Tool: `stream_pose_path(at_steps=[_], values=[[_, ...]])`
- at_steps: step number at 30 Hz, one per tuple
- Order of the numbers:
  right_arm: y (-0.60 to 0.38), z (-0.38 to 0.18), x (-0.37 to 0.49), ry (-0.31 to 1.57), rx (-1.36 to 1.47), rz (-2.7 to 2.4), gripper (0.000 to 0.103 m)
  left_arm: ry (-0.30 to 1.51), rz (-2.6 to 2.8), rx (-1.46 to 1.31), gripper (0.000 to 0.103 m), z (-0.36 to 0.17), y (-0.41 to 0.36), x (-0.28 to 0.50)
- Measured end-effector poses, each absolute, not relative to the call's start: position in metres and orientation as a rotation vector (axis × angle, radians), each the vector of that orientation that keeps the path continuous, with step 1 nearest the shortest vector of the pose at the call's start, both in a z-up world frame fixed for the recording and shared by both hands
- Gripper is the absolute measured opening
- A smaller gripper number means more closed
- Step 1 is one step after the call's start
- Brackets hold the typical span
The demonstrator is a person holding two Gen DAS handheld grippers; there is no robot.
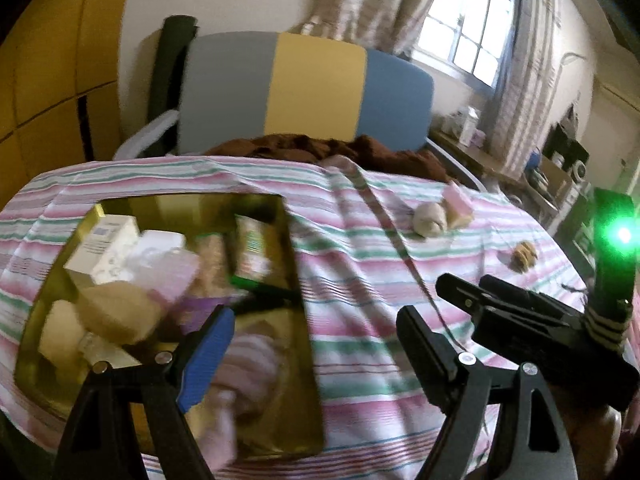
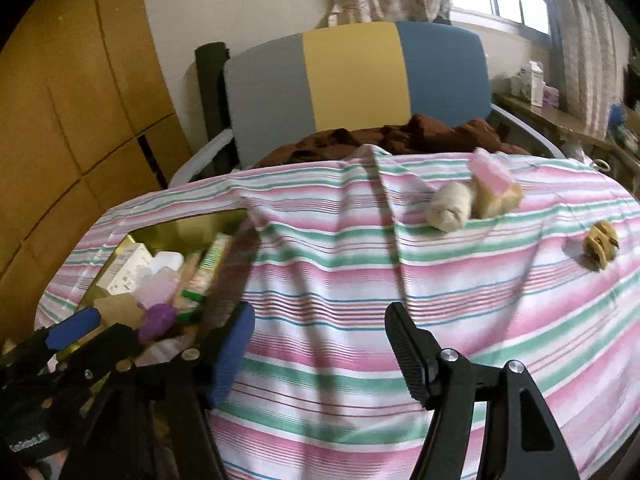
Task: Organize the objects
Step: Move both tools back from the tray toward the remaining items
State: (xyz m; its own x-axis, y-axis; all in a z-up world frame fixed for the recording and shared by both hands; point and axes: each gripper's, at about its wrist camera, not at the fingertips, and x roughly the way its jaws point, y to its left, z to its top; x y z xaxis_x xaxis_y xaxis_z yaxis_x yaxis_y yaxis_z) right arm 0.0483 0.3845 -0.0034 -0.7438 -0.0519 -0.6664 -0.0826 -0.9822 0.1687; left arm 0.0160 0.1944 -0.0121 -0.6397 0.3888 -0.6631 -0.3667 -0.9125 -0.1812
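A: Are your fingers holding anything?
B: No. Your left gripper and right gripper both stand wide and empty.
A: The objects?
B: Most fill the gold tin; a beige roll, pink block and brown clip lie on the striped surface.

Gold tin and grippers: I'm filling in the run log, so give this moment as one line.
left gripper: open, empty | right gripper: open, empty | gold tin: part-filled | pink block, beige roll, hair clip: on striped cloth

Motion blur over gold tin contents; labels unreadable. Tin's near end hidden behind left gripper fingers. Small tan obj on striped cloth: too blurred to ID.
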Motion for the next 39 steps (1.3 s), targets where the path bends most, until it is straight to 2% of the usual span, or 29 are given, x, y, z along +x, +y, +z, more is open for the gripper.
stream_pose_path(at_steps=[15,23,26,34,39], values=[[0.516,-0.060,0.063,0.378,-1.161,2.632,0.071,0.131,2.296,-1.061,0.085,-0.041,0.298,0.027],[0.608,-0.061,0.057,0.393,-1.002,2.487,0.071,0.164,2.271,-1.100,0.085,-0.061,0.326,0.008],[0.652,-0.057,0.046,0.407,-0.945,2.412,0.081,0.165,2.261,-1.123,0.085,-0.068,0.335,0.001],[0.723,-0.057,0.010,0.390,-0.871,2.358,0.081,0.137,2.281,-1.117,0.085,-0.069,0.355,-0.028],[0.741,-0.068,-0.007,0.485,-0.893,2.367,0.078,0.133,2.324,-1.082,0.085,-0.064,0.372,-0.050]])
